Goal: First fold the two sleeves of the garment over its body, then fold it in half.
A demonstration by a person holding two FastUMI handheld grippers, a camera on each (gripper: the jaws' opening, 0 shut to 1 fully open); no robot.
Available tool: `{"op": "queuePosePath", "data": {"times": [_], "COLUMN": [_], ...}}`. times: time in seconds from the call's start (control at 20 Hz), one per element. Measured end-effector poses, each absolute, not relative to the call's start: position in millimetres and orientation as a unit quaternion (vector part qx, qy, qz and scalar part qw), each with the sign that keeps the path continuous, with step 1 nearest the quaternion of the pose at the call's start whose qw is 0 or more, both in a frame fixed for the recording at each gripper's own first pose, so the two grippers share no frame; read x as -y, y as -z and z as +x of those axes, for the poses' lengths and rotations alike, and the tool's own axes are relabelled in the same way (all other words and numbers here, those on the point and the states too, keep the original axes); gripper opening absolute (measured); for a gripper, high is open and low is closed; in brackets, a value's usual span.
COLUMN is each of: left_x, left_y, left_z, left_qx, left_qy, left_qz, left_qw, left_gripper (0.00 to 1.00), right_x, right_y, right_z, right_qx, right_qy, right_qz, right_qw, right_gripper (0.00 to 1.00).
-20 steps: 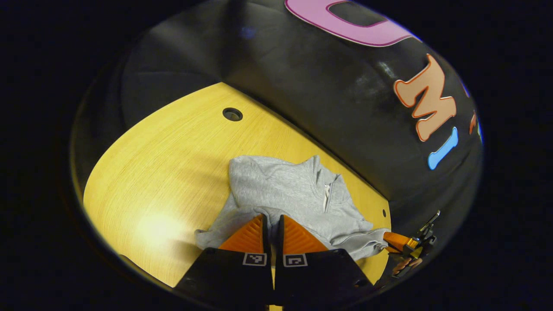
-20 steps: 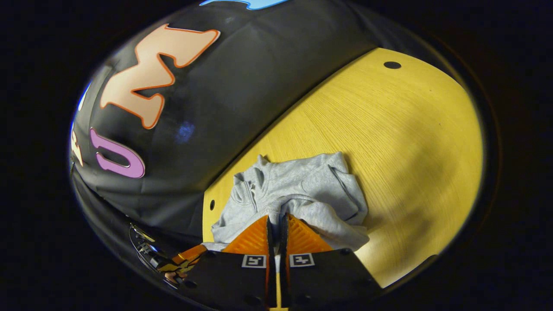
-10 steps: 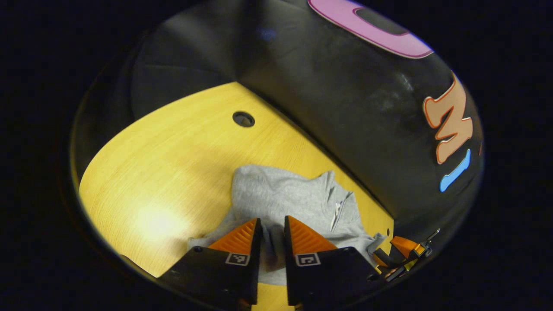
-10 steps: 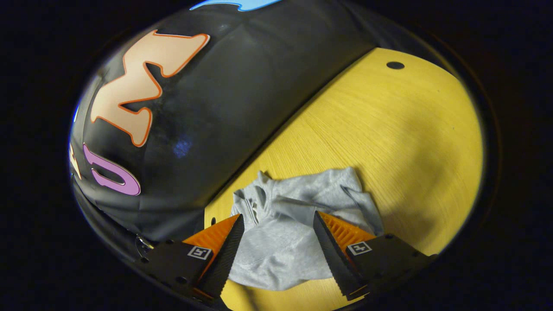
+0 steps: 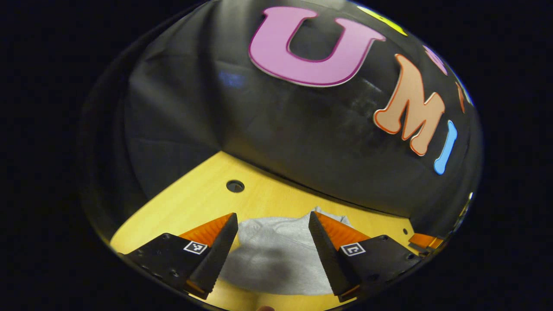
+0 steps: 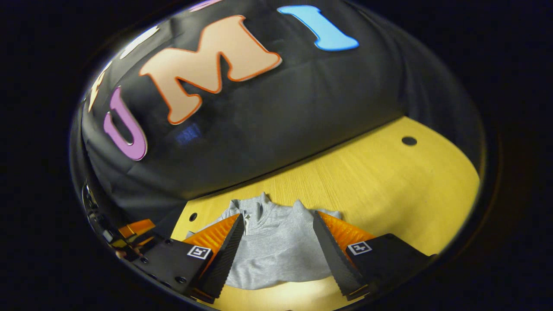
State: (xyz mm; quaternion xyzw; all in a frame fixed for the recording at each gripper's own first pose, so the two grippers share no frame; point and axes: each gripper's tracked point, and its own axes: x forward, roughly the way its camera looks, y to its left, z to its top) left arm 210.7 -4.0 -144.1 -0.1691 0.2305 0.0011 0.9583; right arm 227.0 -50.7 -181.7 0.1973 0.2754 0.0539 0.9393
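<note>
Left gripper: jaws spread wide, holding nothing, above the garment | Right gripper: jaws spread wide, holding nothing | Garment: grey, folded compact, collar toward the wall, lying on the wooden table near its back edge, seen between both finger pairs.

Below me the garment is plain heather grey, lying on a yellow wood-grain tabletop dotted with dark holes.
</note>
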Motion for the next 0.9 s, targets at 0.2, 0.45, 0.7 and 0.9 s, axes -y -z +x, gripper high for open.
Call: {"op": "queuePosePath", "data": {"times": [0.2, 0.45, 0.7, 0.9], "left_x": [-8, -17, -15, -16], "left_y": [98, 60, 59, 50], "left_z": [184, 130, 92, 78], "left_qx": [-0.168, -0.121, -0.128, -0.121], "left_qy": [-0.019, -0.036, -0.047, -0.047], "left_qz": [-0.080, 0.006, 0.008, 0.024], "left_qw": [0.982, 0.992, 0.991, 0.991], "left_gripper": [0.95, 0.95, 0.96, 0.97], "right_x": [61, 69, 69, 60], "right_y": [123, 85, 84, 69], "right_z": [201, 151, 120, 118], "right_qx": [-0.181, -0.116, -0.092, -0.072], "right_qy": [-0.053, -0.043, -0.038, -0.041], "right_qz": [0.105, 0.064, 0.036, 0.052], "right_qw": [0.976, 0.990, 0.994, 0.995], "right_gripper": [0.98, 0.96, 0.98, 0.99]}}
